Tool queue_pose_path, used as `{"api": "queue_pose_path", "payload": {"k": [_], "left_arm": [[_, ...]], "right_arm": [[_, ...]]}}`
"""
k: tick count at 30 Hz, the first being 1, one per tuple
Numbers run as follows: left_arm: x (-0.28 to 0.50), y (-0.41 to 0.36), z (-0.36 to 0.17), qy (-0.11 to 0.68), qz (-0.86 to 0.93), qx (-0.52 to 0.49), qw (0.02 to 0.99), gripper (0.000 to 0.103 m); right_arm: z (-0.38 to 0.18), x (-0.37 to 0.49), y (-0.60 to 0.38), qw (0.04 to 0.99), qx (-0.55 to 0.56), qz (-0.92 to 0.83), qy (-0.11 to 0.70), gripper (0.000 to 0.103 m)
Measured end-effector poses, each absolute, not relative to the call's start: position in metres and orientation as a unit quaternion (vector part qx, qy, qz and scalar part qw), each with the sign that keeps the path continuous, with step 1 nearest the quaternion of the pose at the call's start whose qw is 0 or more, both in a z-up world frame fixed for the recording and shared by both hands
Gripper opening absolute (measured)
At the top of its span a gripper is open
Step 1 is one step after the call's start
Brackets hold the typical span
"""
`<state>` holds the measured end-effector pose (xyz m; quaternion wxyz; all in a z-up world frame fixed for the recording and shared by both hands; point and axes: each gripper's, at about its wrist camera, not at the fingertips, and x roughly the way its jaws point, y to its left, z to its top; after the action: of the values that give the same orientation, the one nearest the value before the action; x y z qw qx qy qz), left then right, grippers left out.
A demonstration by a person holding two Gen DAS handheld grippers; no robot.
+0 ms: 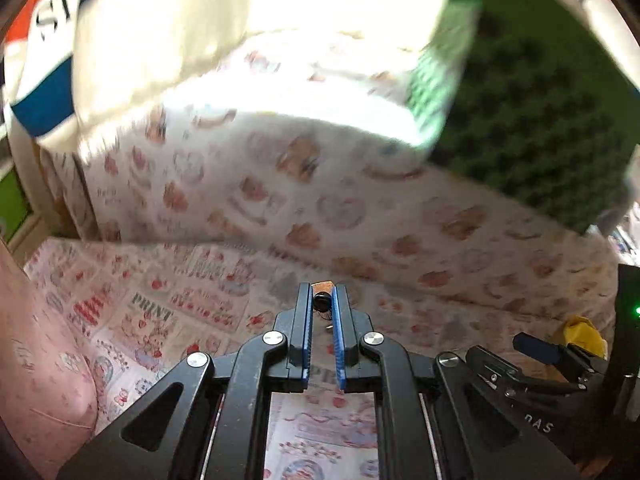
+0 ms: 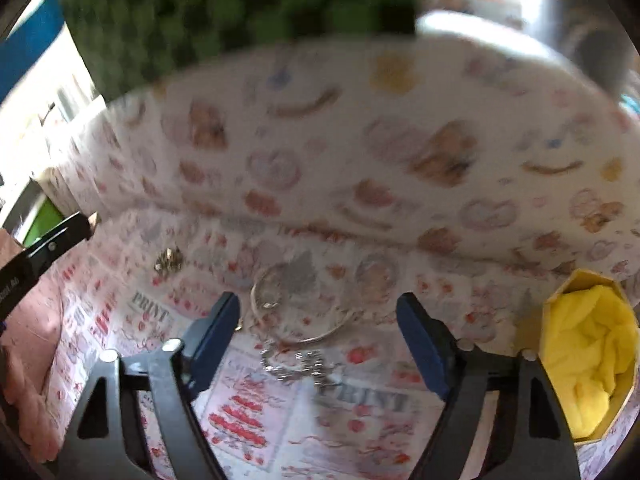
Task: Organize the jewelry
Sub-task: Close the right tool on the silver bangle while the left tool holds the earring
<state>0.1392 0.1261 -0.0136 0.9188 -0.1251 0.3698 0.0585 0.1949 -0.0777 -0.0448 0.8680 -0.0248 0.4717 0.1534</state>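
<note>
The yellow octagonal box lined with crumpled yellow cloth (image 2: 588, 356) looks empty, so sorting seems barely begun. On the patterned pink-and-white paper (image 2: 280, 432) well left of that box lie a large silver bangle (image 2: 320, 332), a silver chain bracelet (image 2: 296, 368) and, farthest from the box, a small gold ornament (image 2: 168, 260). The right gripper (image 2: 320, 340) stands wide open around the bangle, gripping nothing. The left gripper (image 1: 322, 308) is closed on a small dark bead-like piece (image 1: 321, 301)
</note>
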Motion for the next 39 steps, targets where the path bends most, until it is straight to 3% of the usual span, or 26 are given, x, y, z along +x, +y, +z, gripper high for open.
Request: {"api": "queue_pose_path", "payload": {"k": [3,15,20,25,39], "left_arm": [[0.144,0.136,-0.031,0.396,0.059,-0.145,0.905,0.009],[0.145,0.135,-0.030,0.400,0.059,-0.148,0.903,0.009],[0.134,0.131,-0.018,0.392,0.068,-0.132,0.908,0.009],[0.127,0.105,0.000,0.365,0.095,-0.059,0.924,0.009],[0.080,0.036,0.049,0.278,0.027,-0.013,0.960,0.009]], "right_arm": [[-0.049,0.202,-0.069,0.863,-0.024,0.138,0.485,0.067],[-0.080,0.225,-0.029,0.854,-0.060,0.106,0.505,0.070],[-0.083,0.217,-0.035,0.857,-0.040,0.142,0.494,0.066],[-0.067,0.193,-0.048,0.875,-0.029,0.158,0.456,0.066],[0.020,0.115,-0.175,0.915,0.074,0.190,0.348,0.066]]}}
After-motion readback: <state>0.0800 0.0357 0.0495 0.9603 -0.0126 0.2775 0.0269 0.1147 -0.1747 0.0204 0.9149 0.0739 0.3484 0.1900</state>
